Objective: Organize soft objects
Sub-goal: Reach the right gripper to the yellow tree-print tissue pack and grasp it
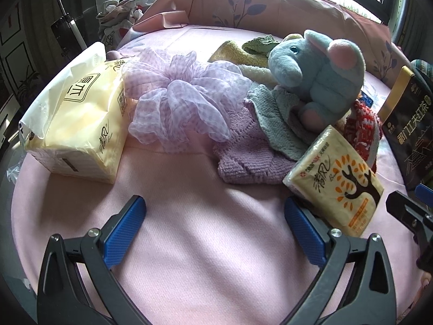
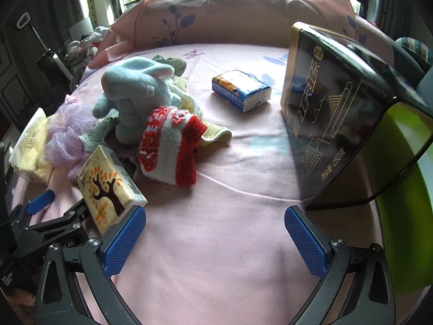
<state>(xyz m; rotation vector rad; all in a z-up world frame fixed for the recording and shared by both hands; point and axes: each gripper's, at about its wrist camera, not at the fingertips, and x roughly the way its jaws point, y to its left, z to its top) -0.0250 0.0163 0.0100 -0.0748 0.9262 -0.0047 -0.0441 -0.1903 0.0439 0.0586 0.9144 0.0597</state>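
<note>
Through the left wrist camera, your left gripper (image 1: 213,230) was spread wide and empty over the pink sheet (image 1: 189,243), the blue plush elephant (image 1: 316,73) sitting beyond it on a grey cloth (image 1: 276,116). Through the right wrist camera, your right gripper (image 2: 215,239) gaped empty too; the elephant (image 2: 135,92) lay left of the red-and-white knit (image 2: 170,146).

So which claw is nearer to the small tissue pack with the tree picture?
Left. The tissue pack lies right beside the left claw's right finger. The right claw hovers further right, the pack beyond its left finger.
</note>
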